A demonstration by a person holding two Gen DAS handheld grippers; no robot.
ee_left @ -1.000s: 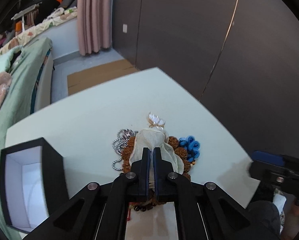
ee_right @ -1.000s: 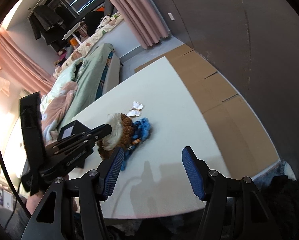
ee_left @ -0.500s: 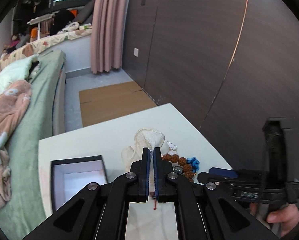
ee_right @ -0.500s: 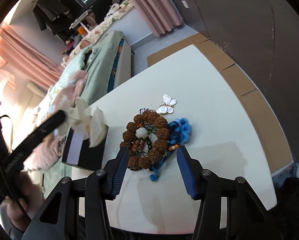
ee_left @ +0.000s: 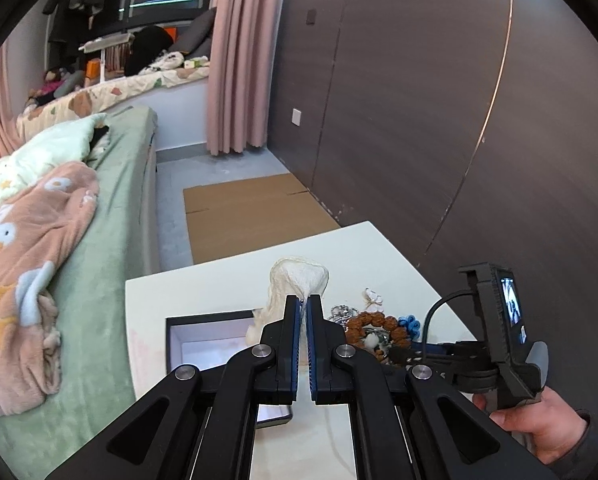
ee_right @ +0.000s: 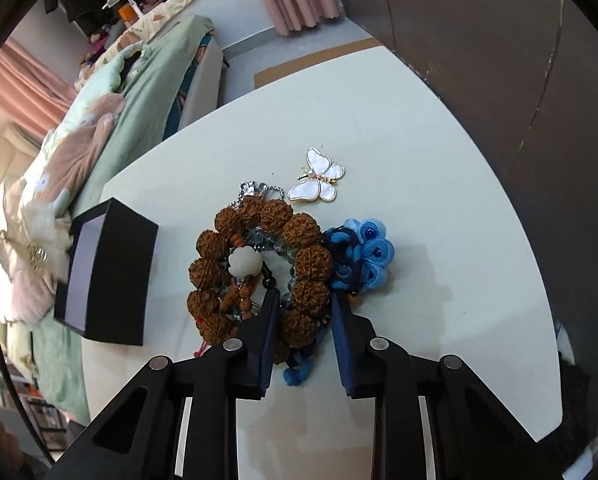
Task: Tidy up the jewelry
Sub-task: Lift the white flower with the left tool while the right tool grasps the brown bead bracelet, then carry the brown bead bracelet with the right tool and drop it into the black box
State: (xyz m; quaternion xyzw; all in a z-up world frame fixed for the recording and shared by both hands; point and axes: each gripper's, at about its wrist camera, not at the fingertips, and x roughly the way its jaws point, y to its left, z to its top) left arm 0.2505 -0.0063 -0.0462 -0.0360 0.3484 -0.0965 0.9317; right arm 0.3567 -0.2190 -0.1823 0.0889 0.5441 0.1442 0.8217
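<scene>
A: Start close in. The left gripper (ee_left: 303, 308) has its jaws pressed nearly together on a cream gauzy fabric pouch (ee_left: 297, 280), which hangs above the open black box with a pale lining (ee_left: 203, 344).

B: So the step, as I read it, is lowering that pouch into the box. I'd bring it straight down over the opening and part the jaws only once the fabric sits inside, since it is limp and could drape over the rim.

A: And the right gripper (ee_right: 303, 312)?

B: Half-spread, jaws apart, holding nothing. One finger pokes inside the ring of the brown knobbly seed-bead bracelet (ee_right: 259, 272) and the other sits outside it, so a few beads lie between them. Closing squarely on the beads should lift it cleanly; the blue fabric-flower ornament (ee_right: 359, 256) touches the bracelet and may drag along.

A: What does each camera give that the other misses?

B: The right wrist view looks down on the white table (ee_right: 439, 160) and shows the white carved pendant (ee_right: 245, 261), the silver chain (ee_right: 255, 190) and, farther off, the white shell butterfly brooch (ee_right: 318, 176) lying apart. It shows the box only from outside. The left wrist view shows the box's inside, plus the hand (ee_left: 535, 428) holding the right tool.
</scene>
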